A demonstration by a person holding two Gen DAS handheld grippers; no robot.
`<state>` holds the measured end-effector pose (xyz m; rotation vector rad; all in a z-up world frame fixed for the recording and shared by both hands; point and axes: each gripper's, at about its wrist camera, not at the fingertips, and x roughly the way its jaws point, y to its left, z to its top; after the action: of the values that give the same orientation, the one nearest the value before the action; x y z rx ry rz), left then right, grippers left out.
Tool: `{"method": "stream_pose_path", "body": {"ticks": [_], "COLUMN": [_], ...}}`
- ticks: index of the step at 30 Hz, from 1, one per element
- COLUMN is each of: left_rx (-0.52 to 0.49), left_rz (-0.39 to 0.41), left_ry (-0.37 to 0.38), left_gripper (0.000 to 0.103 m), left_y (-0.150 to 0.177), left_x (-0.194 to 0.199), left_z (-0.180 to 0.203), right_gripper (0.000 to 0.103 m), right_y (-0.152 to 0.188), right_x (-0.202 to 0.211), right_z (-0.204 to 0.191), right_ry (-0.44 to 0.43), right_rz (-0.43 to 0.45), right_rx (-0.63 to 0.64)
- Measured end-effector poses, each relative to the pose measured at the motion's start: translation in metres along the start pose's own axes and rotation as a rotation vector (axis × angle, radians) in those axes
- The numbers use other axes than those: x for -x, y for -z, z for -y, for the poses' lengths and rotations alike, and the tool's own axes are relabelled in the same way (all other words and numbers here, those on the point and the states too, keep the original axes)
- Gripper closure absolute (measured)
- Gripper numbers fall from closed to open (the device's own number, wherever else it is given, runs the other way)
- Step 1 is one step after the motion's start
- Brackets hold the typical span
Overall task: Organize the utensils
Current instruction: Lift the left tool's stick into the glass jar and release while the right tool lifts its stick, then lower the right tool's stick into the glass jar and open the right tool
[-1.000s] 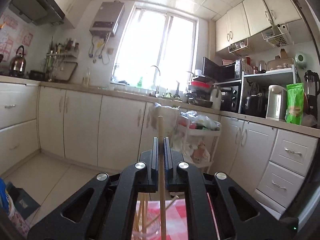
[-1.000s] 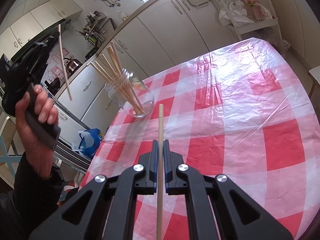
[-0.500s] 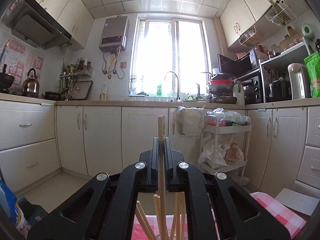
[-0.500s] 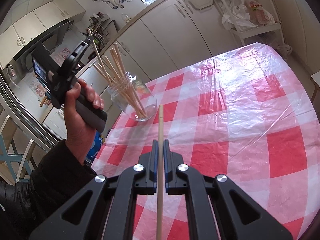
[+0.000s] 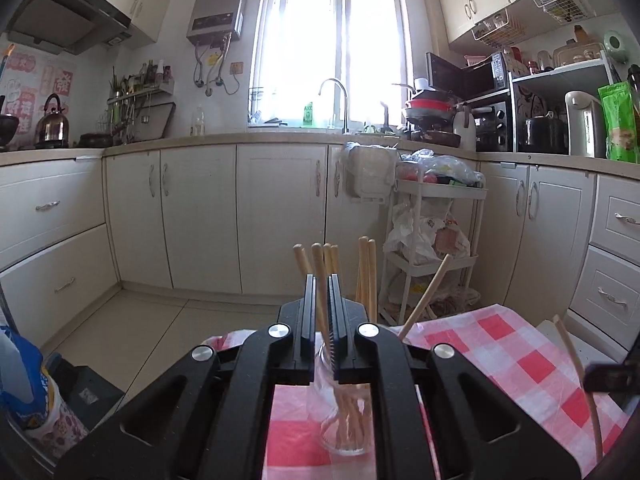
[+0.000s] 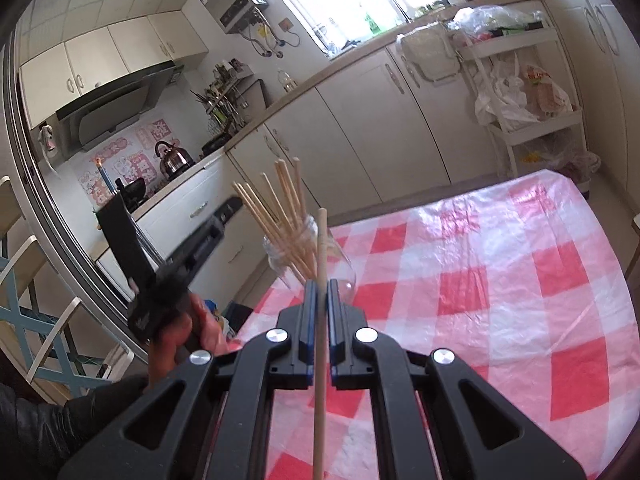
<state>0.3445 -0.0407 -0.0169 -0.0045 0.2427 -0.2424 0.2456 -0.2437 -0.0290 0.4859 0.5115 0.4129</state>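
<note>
A glass jar [image 5: 344,432] holding several wooden chopsticks stands on the red-checked tablecloth [image 6: 480,280]. My left gripper [image 5: 321,280] hangs right over the jar's mouth. Its jaws are opening, and a chopstick [image 5: 318,256] leans slanted between them with its lower end inside the jar. My right gripper [image 6: 320,284] is shut on another chopstick [image 6: 321,240], which stands upright a little short of the jar [image 6: 340,276]. In the right wrist view the left gripper [image 6: 224,216] is held by a hand [image 6: 180,328] to the left of the jar.
The table ends just beyond the jar, with floor and white kitchen cabinets [image 5: 200,216] behind. A white trolley [image 5: 432,248] with bags stands off the far corner. A chair [image 6: 48,304] is at the left.
The left gripper has come down from high above onto the jar, and its chopstick now sits among the others and tilts. The right gripper has risen and now looks at the jar from closer.
</note>
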Motion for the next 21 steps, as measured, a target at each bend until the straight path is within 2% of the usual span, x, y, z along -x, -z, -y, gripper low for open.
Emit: {"method": "stream_pose_path", "body": {"ticks": [2,6,10,13,16,21], "left_rx": [0.007,0.037,0.089,0.139,0.163,0.209], "left_rz": [-0.021,-0.029,-0.027,-0.043,-0.034,-0.045], "left_ry": [0.016,0.025,0.028,0.042,0.051,0.055], "left_gripper": [0.092,0.075,0.071,0.069,0.066,0.062], "left_y": [0.006,0.017,0.029,0.032,0.031,0.029], "left_x": [0.011,0.029,0.038,0.035,0.038,0.035], "left_z": [-0.007,-0.019,-0.032,-0.04,-0.046,-0.058], "right_gripper": [0.097,0.097,0.097,0.097,0.097,0.097], "right_y": [-0.016,-0.055,-0.087,-0.098,-0.1,-0.09], "right_x": [-0.008,-0.03,-0.056,-0.082,-0.111,-0.135], "right_z": [-0.018,-0.058,-0.087,-0.096,-0.088,-0.076], "right_ry": [-0.027,-0.049,-0.031,0.025,0.086,0.149], "right_rz": [0.056,0.207,0.369,0.454,0.49,0.504], "right_rx": [0.022,0.1,0.16,0.206,0.216,0.238]}}
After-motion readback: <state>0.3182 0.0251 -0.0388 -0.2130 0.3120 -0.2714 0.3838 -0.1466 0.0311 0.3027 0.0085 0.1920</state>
